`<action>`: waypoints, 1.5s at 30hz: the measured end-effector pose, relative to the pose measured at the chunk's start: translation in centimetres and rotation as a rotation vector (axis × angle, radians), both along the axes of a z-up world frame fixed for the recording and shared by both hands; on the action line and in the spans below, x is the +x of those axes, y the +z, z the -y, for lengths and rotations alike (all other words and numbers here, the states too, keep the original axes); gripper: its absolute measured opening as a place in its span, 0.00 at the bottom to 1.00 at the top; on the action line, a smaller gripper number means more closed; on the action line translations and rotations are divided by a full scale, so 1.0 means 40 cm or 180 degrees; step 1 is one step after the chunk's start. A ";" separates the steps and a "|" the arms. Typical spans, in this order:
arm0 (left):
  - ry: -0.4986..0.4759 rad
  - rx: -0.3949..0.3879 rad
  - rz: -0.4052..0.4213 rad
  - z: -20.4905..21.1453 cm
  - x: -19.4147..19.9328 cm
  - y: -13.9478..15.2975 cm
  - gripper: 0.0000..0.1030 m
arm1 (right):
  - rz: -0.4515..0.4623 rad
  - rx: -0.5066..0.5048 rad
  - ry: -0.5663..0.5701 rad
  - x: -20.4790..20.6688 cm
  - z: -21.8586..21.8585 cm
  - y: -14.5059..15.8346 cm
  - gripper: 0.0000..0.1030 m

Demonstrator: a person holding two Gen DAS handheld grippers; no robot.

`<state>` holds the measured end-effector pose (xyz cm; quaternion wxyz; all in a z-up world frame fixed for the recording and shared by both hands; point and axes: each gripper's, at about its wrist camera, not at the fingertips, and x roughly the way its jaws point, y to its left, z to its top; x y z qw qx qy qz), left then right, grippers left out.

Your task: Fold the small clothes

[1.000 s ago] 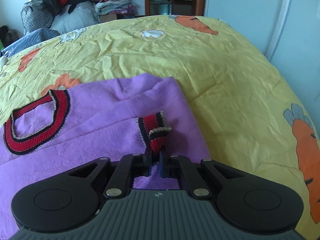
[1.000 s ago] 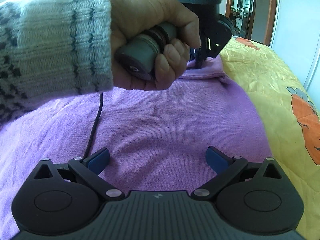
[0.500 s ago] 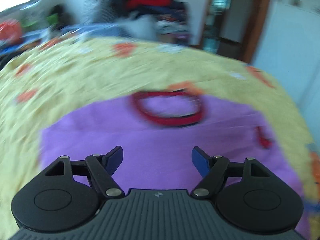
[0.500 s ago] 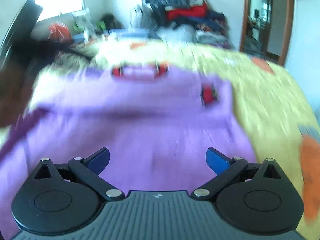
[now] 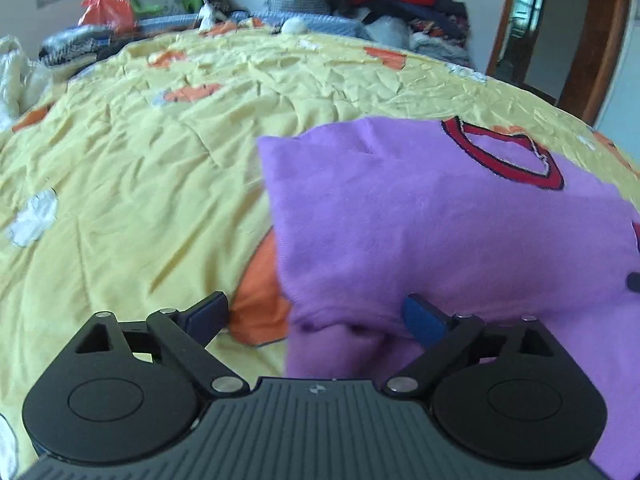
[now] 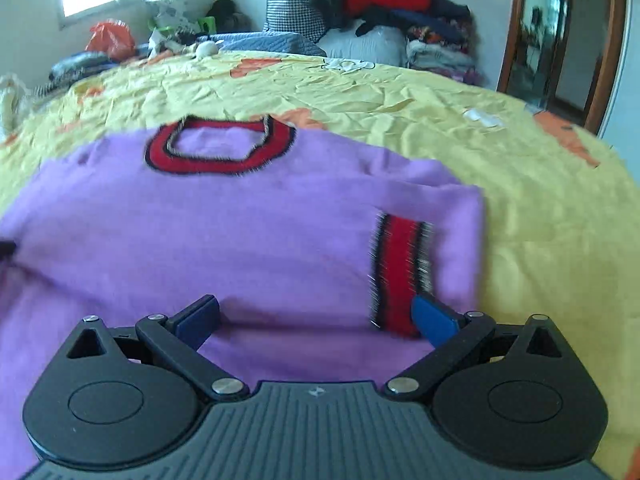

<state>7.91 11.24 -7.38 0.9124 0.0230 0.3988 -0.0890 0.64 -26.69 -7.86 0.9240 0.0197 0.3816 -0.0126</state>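
A small purple sweater (image 6: 256, 232) with a red and black collar (image 6: 220, 146) lies on the yellow bedspread (image 6: 540, 208). Its right sleeve is folded over the body, red cuff (image 6: 400, 268) lying on top. My right gripper (image 6: 316, 320) is open, low over the sweater's lower part, its right finger beside the cuff. In the left wrist view the sweater (image 5: 440, 232) fills the right side, collar (image 5: 504, 152) far right. My left gripper (image 5: 316, 316) is open and straddles the sweater's left edge.
The bedspread (image 5: 140, 180) has orange carrot prints and spreads wide to the left. A pile of clothes and bags (image 6: 372, 12) sits at the far end. An orange bag (image 6: 110, 36) is near the window. A wooden door frame (image 6: 608, 40) stands at the right.
My left gripper let go of the red cuff, opened, and swung to the sweater's left edge. My right gripper stayed open and now faces the collar; the cuff lies flat.
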 end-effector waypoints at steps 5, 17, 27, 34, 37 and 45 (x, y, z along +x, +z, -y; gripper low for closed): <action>0.0003 -0.0098 0.0082 -0.024 -0.052 0.036 0.81 | 0.0032 0.0037 -0.0129 -0.042 0.011 0.027 1.00; -0.0344 0.0037 0.0118 0.057 -0.131 0.004 0.79 | -0.0085 -0.0028 0.0034 -0.136 -0.112 0.000 1.00; -0.0045 0.0066 0.0005 -0.124 -0.272 -0.002 0.94 | -0.0008 0.0008 -0.0068 -0.365 -0.093 -0.009 1.00; -0.0187 0.0010 -0.0055 -0.174 -0.438 0.004 0.93 | -0.0032 -0.0002 -0.0136 -0.518 -0.105 -0.004 1.00; -0.0298 -0.0025 -0.0049 -0.179 -0.497 0.001 0.93 | -0.0030 -0.0037 -0.0058 -0.576 -0.109 -0.003 1.00; -0.0359 -0.0564 -0.0450 -0.233 -0.540 -0.019 0.76 | -0.0281 0.0050 0.0174 -0.695 -0.084 0.021 1.00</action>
